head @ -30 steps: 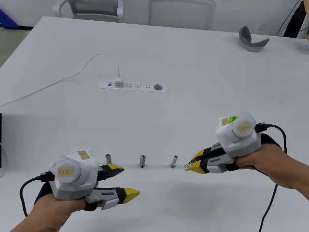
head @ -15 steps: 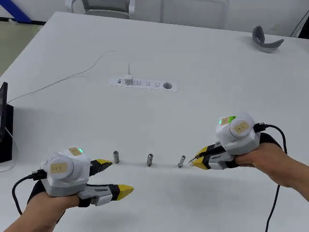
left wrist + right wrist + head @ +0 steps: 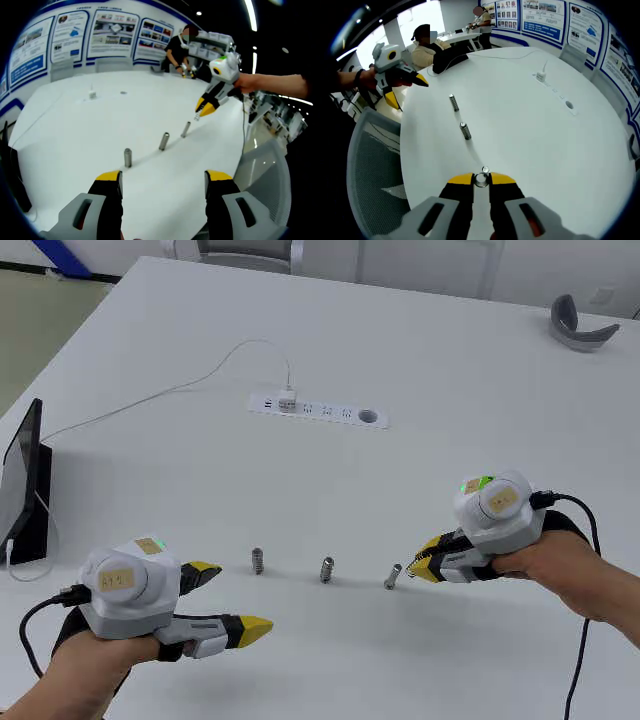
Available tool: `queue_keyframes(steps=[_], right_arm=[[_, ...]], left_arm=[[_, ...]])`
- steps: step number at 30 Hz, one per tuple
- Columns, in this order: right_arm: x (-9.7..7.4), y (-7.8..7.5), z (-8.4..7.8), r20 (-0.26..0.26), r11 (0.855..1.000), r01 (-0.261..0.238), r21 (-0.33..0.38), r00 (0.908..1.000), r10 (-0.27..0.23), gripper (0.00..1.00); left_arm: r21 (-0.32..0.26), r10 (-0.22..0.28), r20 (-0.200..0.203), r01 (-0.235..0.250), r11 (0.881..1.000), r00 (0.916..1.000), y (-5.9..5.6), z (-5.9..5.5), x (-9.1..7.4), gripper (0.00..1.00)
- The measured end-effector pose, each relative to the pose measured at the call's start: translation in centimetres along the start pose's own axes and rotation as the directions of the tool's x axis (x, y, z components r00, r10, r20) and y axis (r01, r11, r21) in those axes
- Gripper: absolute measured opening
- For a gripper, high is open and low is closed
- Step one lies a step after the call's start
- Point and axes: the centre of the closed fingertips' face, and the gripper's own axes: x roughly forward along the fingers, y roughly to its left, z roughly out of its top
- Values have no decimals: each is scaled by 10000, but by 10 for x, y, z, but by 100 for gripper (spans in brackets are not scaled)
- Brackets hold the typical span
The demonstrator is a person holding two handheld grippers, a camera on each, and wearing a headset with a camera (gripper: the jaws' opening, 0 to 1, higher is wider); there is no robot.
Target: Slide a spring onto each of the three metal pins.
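Three short metal pins stand in a row on the white table: left pin [image 3: 257,560], middle pin [image 3: 326,569], right pin [image 3: 392,576]. In the right gripper view the middle pin [image 3: 465,131] and the left pin [image 3: 453,102] wear coiled springs. My right gripper [image 3: 418,565] is shut on a small spring [image 3: 410,562], held just right of the right pin's top. That spring [image 3: 481,180] shows end-on between the yellow tips, with the right pin [image 3: 485,170] just beyond. My left gripper [image 3: 236,596] hangs open and empty, near and left of the left pin [image 3: 128,157].
A white power strip [image 3: 315,411] with a plugged cable lies farther back. A dark screen [image 3: 25,480] stands at the left edge. A grey curved object [image 3: 582,330] lies far right. Chairs stand behind the table. People sit at another table [image 3: 427,45].
The right gripper has carried the spring closer to the right pin. The left gripper has drawn back leftwards from the left pin. The head camera has shifted too.
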Motion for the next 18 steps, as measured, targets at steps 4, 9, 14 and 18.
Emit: queue_keyframes(steps=[4, 9, 14, 18], right_arm=[[6, -2, 4, -49, 9999, -74, -123, 10000, 74, 13], [12, -4, 6, -176, 9996, -129, -262, 9998, 125, 13], [17, -5, 7, -258, 9992, -177, -360, 9995, 167, 13], [21, -5, 4, -426, 9985, -211, -501, 9989, 190, 13]], left_arm=[[-157, 133, 16, -133, 9998, 9999, 6, -3, -4, 68], [-266, 240, -10, -240, 9994, 9997, 10, -6, -9, 67], [-368, 326, 20, -325, 9988, 9995, 13, -6, -11, 67], [-386, 339, 18, -338, 9987, 9994, 15, -6, -10, 67]])
